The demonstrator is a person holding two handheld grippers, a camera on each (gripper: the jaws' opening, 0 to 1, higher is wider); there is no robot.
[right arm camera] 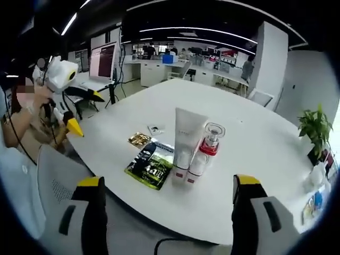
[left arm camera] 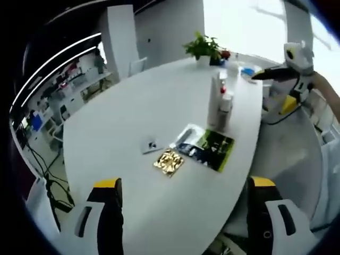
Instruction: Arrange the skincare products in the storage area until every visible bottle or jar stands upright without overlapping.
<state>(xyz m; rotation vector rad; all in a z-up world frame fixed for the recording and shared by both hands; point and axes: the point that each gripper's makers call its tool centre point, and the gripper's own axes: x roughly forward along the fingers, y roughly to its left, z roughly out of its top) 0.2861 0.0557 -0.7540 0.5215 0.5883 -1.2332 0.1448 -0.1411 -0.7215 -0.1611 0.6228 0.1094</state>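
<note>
In the left gripper view our left tool (left arm camera: 183, 212) hangs with jaws apart and empty above the white surface (left arm camera: 133, 117). The white tube (left arm camera: 215, 101) and pump bottle (left arm camera: 226, 109) stand upright, touching, ahead and right, beyond the flat dark sachet (left arm camera: 210, 149).

In the right gripper view our right tool (right arm camera: 167, 212), also apart and empty, faces the tube (right arm camera: 186, 141) almost straight ahead, nearer; long axes vertical, bottle (right arm camera: 204, 154) just beside.

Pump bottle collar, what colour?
Red, under a clear cap, on the pump bottle beside the white tube. Right gripper view shows it best.
</note>
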